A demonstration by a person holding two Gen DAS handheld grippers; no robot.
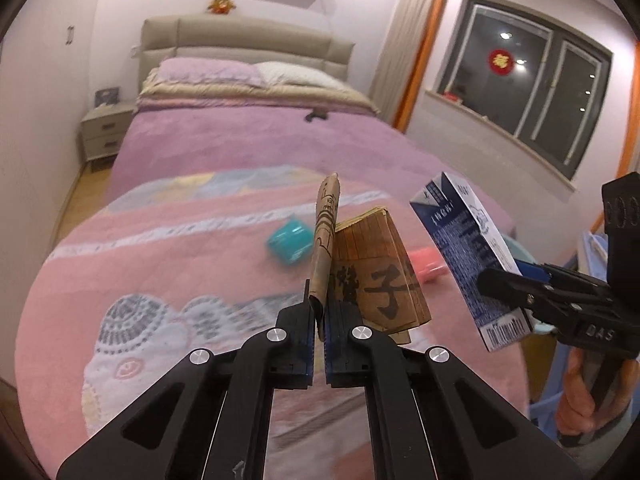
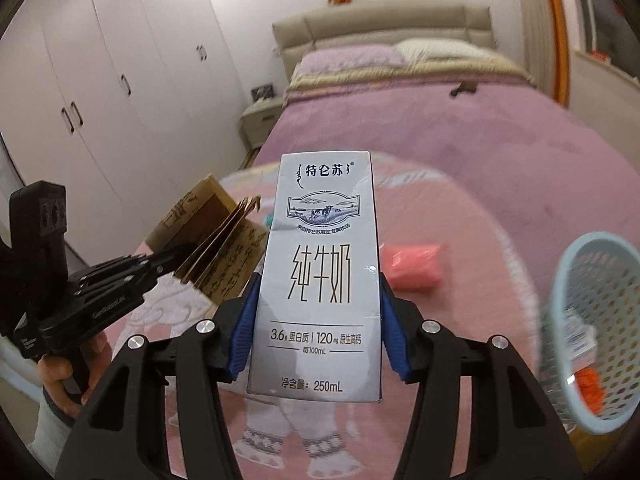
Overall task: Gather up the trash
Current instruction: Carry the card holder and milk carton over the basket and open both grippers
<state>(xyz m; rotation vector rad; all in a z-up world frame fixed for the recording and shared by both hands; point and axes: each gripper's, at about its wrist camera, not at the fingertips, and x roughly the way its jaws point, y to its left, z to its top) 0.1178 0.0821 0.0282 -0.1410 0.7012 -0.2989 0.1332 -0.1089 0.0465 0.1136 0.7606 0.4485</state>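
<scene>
Above the foot of the bed [image 1: 224,148], both claws are raised with something pinched in each. In the left wrist view, a teal object [image 1: 289,245], blurred, lies on the pink patterned blanket [image 1: 132,248] to the left of the left claw [image 1: 319,320]. That claw is clenched on a brown paper booklet [image 1: 376,268] printed with dark characters; one cover stands up between the blue pads while the rest of the pages fan out to the right. Just past the booklet a pink packet [image 1: 428,266] rests on the blanket. Further right, the right claw [image 1: 502,276] comes in from the edge, grasping a blue-and-white milk carton [image 1: 464,248] near its lower end, the carton tilted with its top leaning left. A hand [image 1: 580,396] shows under that tool.

In the right wrist view, the left claw [image 2: 176,262] sits at the left, holding the booklet [image 2: 216,240] with its pages spread. At centre the right claw [image 2: 318,328] grips the milk carton [image 2: 320,272] upright by its two narrow sides, with the printed front facing the camera. Right of the carton, the pink packet [image 2: 412,266] lies on the blanket [image 2: 460,208]. At the far right a pale blue perforated basket [image 2: 596,312] is tipped with its mouth toward the camera; inside it are a white printed item and something orange, both too blurred to name.
</scene>
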